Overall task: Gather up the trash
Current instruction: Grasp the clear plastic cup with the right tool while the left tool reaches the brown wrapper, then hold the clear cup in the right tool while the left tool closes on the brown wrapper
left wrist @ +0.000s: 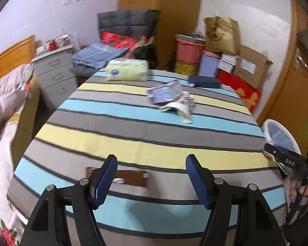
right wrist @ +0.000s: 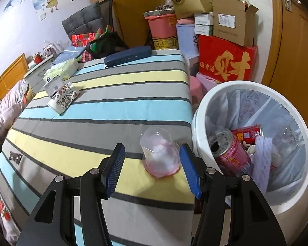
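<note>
**Both claws tilt down over the striped table**

The right gripper (right wrist: 153,171) angles downward, jaws apart on either side of a clear plastic cup (right wrist: 159,151) lying on its side, pads not pressing it. At three o'clock stands the white bin (right wrist: 197,143), holding a pink can (right wrist: 230,153). The left gripper (left wrist: 152,181) hangs empty, jaws spread, above a flat brown wrapper (left wrist: 132,177), partly hidden by its left finger. At twelve o'clock crumpled paper (left wrist: 174,100) blurs.

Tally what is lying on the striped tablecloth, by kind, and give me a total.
Clear plastic cup: 1
Patterned paper cup: 1
Printed card or packet: 1
Brown wrapper: 1
Dark blue case: 1
Pale yellow tissue pack: 1
Total: 6
</note>
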{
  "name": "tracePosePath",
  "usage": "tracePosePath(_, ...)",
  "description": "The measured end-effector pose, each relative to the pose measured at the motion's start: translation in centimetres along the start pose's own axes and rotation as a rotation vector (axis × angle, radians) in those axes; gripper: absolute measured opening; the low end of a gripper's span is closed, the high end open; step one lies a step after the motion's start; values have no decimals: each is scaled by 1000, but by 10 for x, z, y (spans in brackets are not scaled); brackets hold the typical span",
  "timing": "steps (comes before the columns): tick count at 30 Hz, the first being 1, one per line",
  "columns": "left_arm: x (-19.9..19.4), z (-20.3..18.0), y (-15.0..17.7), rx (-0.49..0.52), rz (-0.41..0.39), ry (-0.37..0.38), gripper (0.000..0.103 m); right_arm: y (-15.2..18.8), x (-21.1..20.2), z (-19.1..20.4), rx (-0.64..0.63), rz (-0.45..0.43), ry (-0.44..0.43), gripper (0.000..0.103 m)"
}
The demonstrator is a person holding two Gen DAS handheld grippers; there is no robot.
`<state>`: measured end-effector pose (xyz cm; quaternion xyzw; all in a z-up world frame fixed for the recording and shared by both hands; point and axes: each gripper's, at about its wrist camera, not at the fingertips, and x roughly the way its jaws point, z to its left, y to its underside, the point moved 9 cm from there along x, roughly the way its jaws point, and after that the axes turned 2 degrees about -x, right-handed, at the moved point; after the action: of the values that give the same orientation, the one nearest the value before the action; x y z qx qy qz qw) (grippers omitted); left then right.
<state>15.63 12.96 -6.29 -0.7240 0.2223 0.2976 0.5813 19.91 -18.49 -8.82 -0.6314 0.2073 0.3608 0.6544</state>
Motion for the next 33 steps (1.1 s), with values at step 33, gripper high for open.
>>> tracePosePath(33,75,31,6,-148,127,-34,69,23,-3,82,-75,37,-146,32)
